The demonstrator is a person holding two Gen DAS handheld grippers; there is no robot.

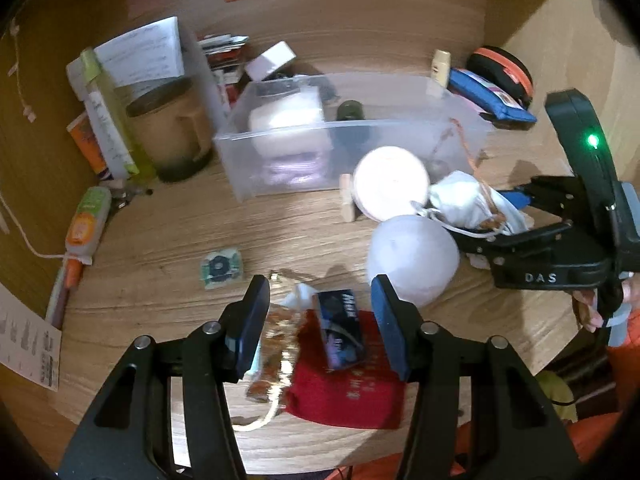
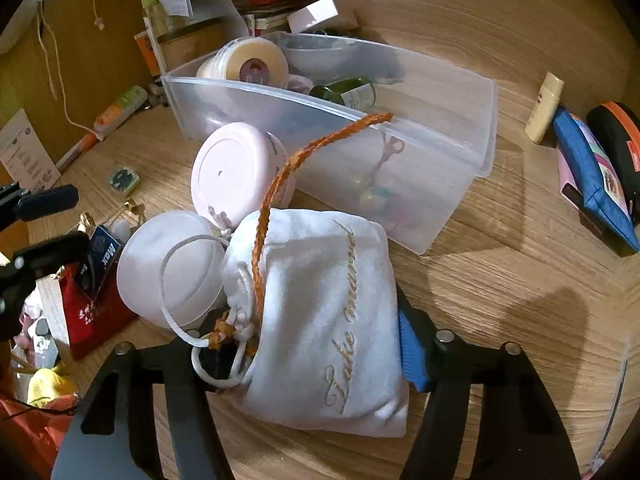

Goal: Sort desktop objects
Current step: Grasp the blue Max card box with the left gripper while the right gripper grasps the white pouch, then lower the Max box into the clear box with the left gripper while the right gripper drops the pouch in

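My right gripper (image 2: 316,356) is shut on a white velvet pouch (image 2: 324,320) with gold lettering; its blue pad (image 2: 412,352) presses the pouch's right side, and the other finger is hidden behind the drawstrings. An orange braided cord (image 2: 288,172) trails up from the pouch. My left gripper (image 1: 322,320) is open above a small blue box (image 1: 340,328) that lies on a red pouch (image 1: 348,392), with a gold patterned pouch (image 1: 276,344) by its left finger. A pink round tin (image 2: 236,172) and a white round jar (image 2: 172,268) lie in front of the clear plastic bin (image 2: 440,120).
The bin holds a cream jar, a green bottle and trinkets. A mug (image 1: 172,132), papers and tubes crowd the left wall. A blue pencil case (image 2: 592,184), a black-orange case (image 1: 504,72) and a cream tube (image 2: 544,108) lie at the right. A small green packet (image 1: 221,269) sits on bare wood.
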